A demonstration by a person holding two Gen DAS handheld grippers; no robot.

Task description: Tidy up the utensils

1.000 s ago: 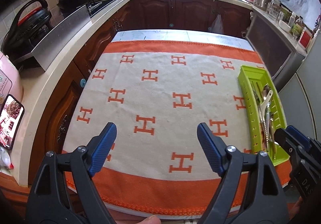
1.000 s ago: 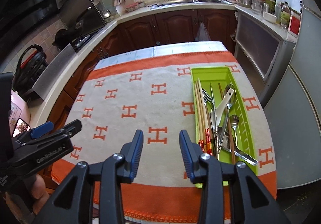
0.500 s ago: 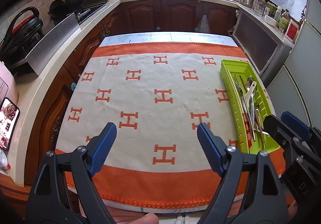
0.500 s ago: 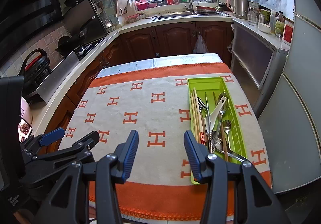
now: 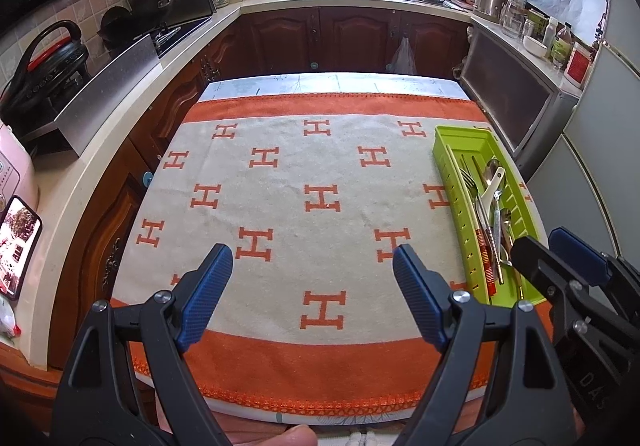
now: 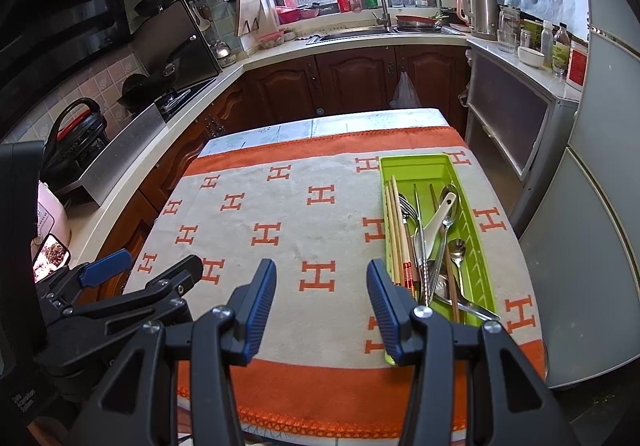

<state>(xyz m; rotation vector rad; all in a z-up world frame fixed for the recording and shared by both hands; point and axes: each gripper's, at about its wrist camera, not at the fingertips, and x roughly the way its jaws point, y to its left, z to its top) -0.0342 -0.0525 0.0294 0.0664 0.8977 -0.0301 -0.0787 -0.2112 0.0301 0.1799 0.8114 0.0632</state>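
Both claws hang spread and empty: left claw (image 5: 312, 286), right claw (image 6: 322, 298), its jaws just widened. Utensils (image 6: 432, 246) lie jumbled in the green tray (image 6: 480, 266) at the worktop's right. Recommend lifting one piece singly, gripped mid-handle.

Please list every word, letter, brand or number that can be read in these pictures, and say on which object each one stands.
"H": orange letter repeated across the cloth on the table.
"DAS": white letters, cut off, on the right gripper body.
Small white print on the left gripper housing: too blurred to read.
Labels on the counter jars and bottles: too small to read.
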